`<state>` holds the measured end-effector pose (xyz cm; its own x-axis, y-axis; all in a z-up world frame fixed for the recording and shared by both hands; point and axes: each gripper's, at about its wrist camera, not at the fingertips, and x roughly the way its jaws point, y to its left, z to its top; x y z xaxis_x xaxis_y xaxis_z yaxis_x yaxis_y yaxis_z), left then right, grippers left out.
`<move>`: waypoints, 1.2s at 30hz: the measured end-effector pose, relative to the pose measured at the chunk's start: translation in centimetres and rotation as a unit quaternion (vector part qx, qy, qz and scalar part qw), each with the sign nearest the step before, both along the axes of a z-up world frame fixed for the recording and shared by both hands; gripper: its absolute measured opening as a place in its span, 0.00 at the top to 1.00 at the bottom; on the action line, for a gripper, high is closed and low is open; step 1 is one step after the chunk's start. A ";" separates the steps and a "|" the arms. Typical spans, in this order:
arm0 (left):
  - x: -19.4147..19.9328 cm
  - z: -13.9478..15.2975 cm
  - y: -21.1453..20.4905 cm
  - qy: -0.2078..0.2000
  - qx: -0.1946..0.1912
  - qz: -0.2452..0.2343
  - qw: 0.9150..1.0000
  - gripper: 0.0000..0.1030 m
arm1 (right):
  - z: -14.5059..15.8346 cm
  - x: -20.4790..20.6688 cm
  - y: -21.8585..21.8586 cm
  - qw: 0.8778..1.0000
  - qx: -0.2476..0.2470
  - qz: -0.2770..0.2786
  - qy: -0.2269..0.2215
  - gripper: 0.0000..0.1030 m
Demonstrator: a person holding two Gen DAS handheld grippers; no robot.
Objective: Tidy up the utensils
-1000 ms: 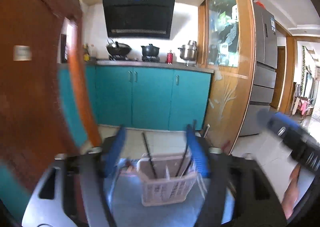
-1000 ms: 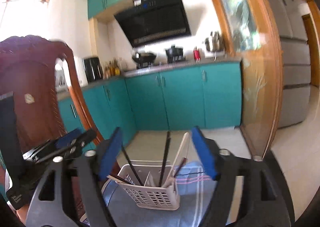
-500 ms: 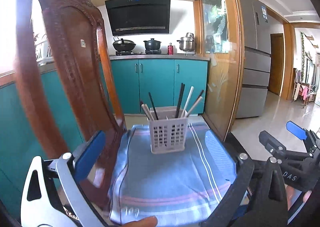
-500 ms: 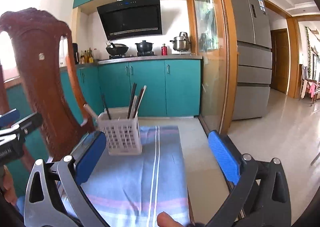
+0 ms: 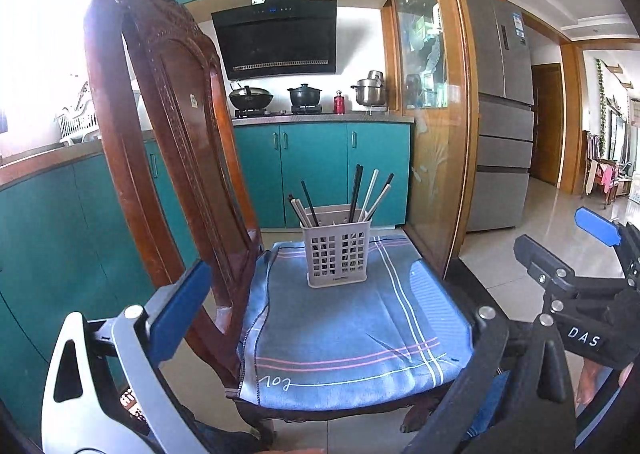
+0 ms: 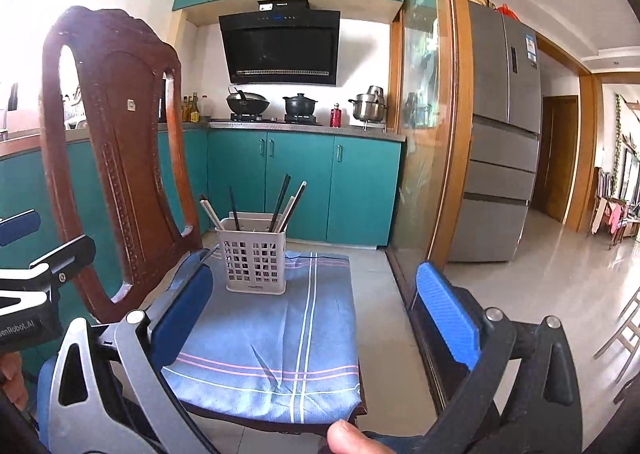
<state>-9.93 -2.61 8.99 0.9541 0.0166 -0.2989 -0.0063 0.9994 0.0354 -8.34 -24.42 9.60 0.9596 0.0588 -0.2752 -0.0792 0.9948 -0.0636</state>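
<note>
Chair (image 5: pixel 168 158) of dark carved wood fills the left half of both views, its seat covered by a blue striped cloth (image 5: pixel 352 326). Teal cabinets (image 5: pixel 320 170) and a black range hood (image 5: pixel 276 38) sit at upper centre, a grey fridge (image 5: pixel 504 114) at right. At mid-frame on the cloth stands the white slotted utensil basket (image 5: pixel 338 254), upright, with black and pale chopsticks (image 5: pixel 356 192) leaning out of its top. The left gripper (image 5: pixel 320 318) and right gripper (image 6: pixel 316 314) sit low in their frames, fingers (image 6: pixel 448 310) spread wide after just opening, nothing between them; the basket is well beyond the tips.
</note>
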 end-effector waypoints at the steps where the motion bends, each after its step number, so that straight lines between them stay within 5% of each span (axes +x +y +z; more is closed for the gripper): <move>1: -0.3 0.1 0.0 -0.002 0.000 -0.001 1.000 0.04 | 0.1 -0.4 0.0 1.000 -0.001 0.000 -0.002 0.03; 36: 0.1 -0.1 0.4 0.004 0.002 -0.008 1.000 0.04 | 0.2 -1.3 0.7 1.000 -0.015 -0.001 -0.003 0.03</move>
<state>-9.86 -2.23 8.88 0.9516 0.0030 -0.3074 0.0095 0.9992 0.0390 -9.66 -23.72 9.82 0.9615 0.0492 -0.2704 -0.0774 0.9925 -0.0946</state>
